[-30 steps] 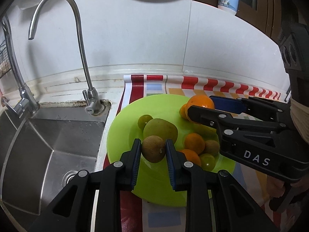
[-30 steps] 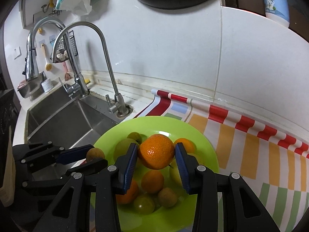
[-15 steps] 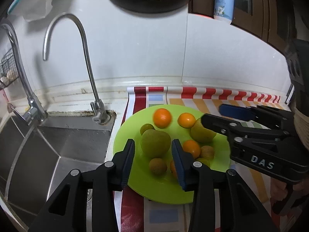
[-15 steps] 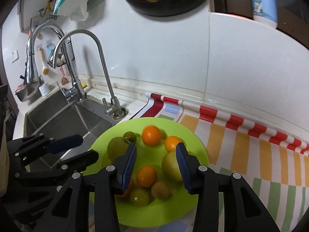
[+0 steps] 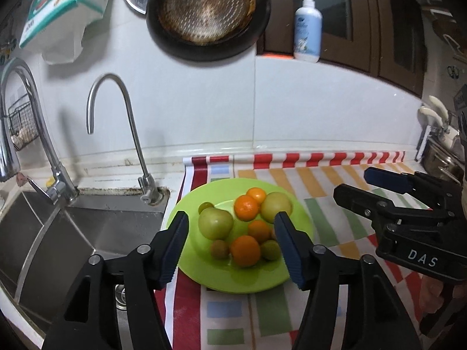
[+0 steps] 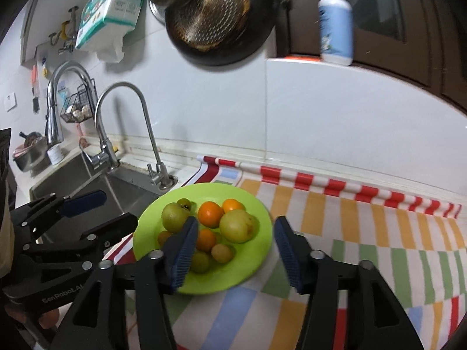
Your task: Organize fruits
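Both the left gripper (image 5: 230,245) and right gripper (image 6: 233,250) hang empty, jaws opening; fruits (image 5: 245,227) lie on the plate (image 5: 254,280) at 12 o'clock beyond the fingers.

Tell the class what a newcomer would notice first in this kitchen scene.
The round lime-green plate heaped with orange and green fruit, sitting on the striped multicoloured mat beside the steel sink. Next, the black left gripper and black right gripper, raised before it, jaws opening and empty.
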